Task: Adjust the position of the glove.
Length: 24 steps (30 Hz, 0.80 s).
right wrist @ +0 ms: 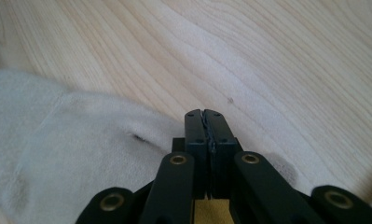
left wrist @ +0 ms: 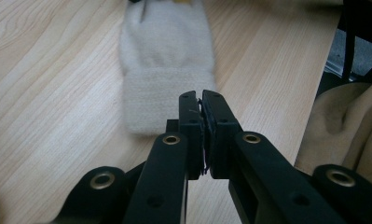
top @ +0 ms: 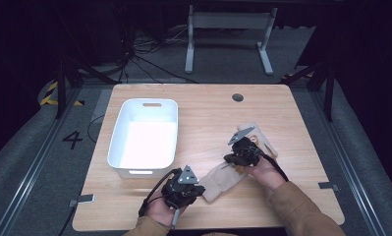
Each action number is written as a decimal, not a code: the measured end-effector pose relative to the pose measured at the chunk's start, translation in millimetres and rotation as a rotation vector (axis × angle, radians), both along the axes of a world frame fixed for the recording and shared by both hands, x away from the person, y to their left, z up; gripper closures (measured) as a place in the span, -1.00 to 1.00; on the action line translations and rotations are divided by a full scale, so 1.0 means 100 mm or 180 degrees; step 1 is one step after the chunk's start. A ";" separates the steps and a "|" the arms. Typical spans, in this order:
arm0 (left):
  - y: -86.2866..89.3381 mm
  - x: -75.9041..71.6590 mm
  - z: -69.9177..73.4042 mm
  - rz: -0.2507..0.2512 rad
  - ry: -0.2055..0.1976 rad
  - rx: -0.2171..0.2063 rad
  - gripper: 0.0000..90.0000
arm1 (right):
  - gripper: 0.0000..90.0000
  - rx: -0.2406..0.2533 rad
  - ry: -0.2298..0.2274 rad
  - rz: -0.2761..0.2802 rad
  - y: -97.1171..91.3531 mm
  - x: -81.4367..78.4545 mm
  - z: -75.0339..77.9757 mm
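Cream gloves (top: 228,174) lie on worktop (top: 208,113), white bin (top: 143,137) empty; left gripper (top: 199,189) and right gripper (top: 230,158) jaws pressed together, pinching nothing — binning not begun.

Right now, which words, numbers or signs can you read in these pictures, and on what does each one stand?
"4": a black number on the grey floor, left of the table.
Nothing readable stands on the white bin, the glove or the grippers.

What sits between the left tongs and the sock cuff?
Nothing visible. In the left gripper view the shut left tongs point at the cuff edge of the cream sock on the wooden table, with nothing between them.
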State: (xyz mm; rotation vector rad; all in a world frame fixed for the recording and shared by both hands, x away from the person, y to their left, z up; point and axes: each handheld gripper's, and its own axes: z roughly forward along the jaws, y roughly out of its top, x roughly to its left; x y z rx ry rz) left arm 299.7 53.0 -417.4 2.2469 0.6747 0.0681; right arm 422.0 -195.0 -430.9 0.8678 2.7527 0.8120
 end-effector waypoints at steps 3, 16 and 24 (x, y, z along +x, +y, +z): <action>-0.02 0.01 0.00 -0.0011 -0.0007 -0.0007 0.93 | 0.99 -0.0033 0.0033 -0.0011 -0.04 -0.04 -0.01; -0.06 0.07 0.00 -0.0054 -0.0012 -0.0012 0.93 | 0.99 -0.0081 0.0144 -0.0027 -0.18 -0.24 0.00; -0.04 0.10 0.01 -0.0019 0.0017 -0.0020 0.93 | 0.99 -0.0078 0.0202 -0.0018 -0.24 -0.33 0.00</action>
